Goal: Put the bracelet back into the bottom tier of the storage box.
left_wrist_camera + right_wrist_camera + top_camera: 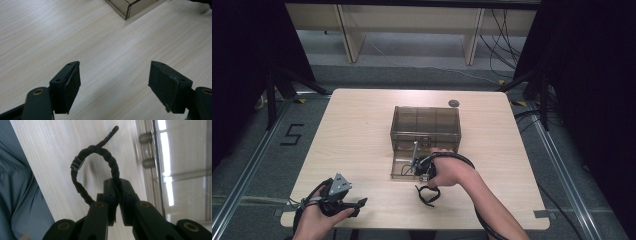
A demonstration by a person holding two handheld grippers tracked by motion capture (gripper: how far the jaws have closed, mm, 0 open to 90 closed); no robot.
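Item: black braided cord bracelet with a small metal clasp (95,173). Location: hanging as a loop from the right gripper (117,195), just above the pale wood-grain table (357,140), at the near edge of the smoked transparent plastic organiser box (426,125). In the high view the bracelet (428,194) is dangling below the person's right hand (447,169), on the person's side of the box's pulled-out drawer (404,167).

Tool, right: jaws are clamping hard on the cord, one strand pinched between the pads; the loop and its stiff end are standing free above them.

Tool, left: the left gripper (115,80) is resting near the table's front left corner, jaws spread wide with nothing between them, bare table beneath; a corner of the box is showing at the top of its view.

Progress, as judged: the pick-up is done and the bracelet is off the table surface. The drawer is standing open, seemingly ready. Whether the bracelet is going in or coming out cannot be told; if going in, carrying it over the drawer and letting go are outstanding, then closing the drawer. A small dark round disc (453,103) is lying at the far table edge, untouched.
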